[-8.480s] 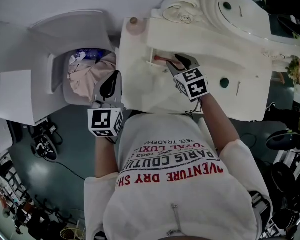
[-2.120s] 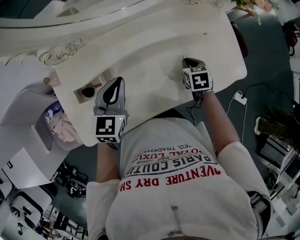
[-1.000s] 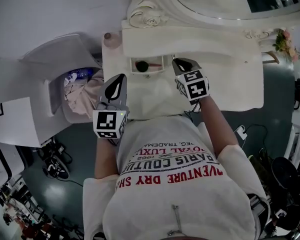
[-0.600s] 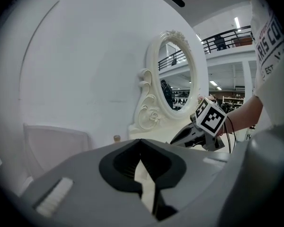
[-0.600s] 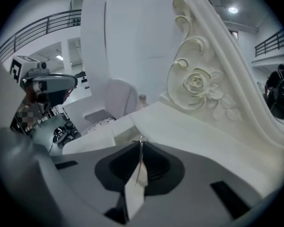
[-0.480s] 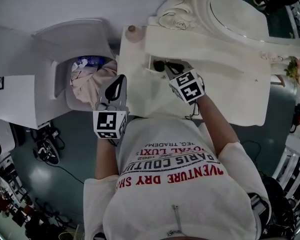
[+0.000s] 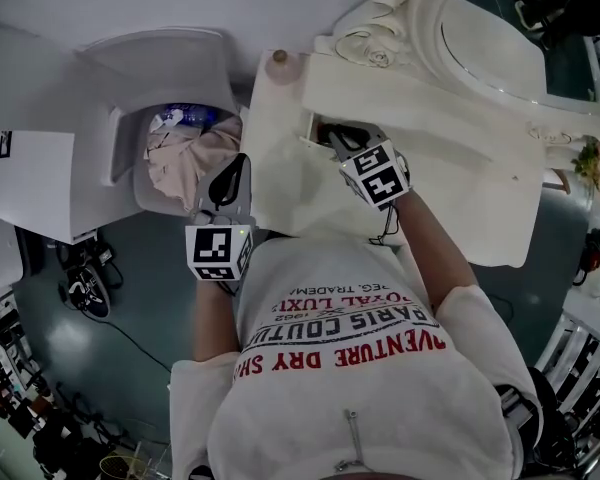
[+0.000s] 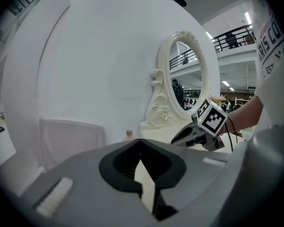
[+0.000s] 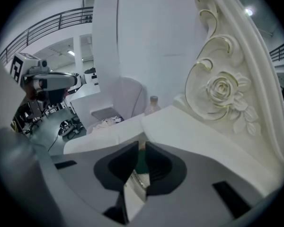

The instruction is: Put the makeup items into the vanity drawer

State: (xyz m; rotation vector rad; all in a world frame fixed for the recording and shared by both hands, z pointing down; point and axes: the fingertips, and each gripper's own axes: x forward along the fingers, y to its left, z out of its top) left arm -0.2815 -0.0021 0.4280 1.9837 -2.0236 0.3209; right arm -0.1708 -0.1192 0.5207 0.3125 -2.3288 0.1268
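At drawer (image 7: 310,134), eleven o'clock of tabletop (image 7: 450,183): right gripper (image 7: 336,134) pinching slim makeup item (image 9: 135,179), not yet released; left gripper (image 7: 232,168) pressed together, empty.

White bin (image 7: 118,146) with pinkish cloth (image 7: 185,158) sat just left of left claw (image 7: 232,168). Small bottle (image 7: 278,58) stood beyond right claw (image 7: 332,134), up-left. Ornate oval mirror (image 7: 495,46) lay to its right, flowers (image 7: 592,153) far right.

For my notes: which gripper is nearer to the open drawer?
Right. The right gripper hovers at the drawer; the left gripper hangs apart, beside the vanity edge.
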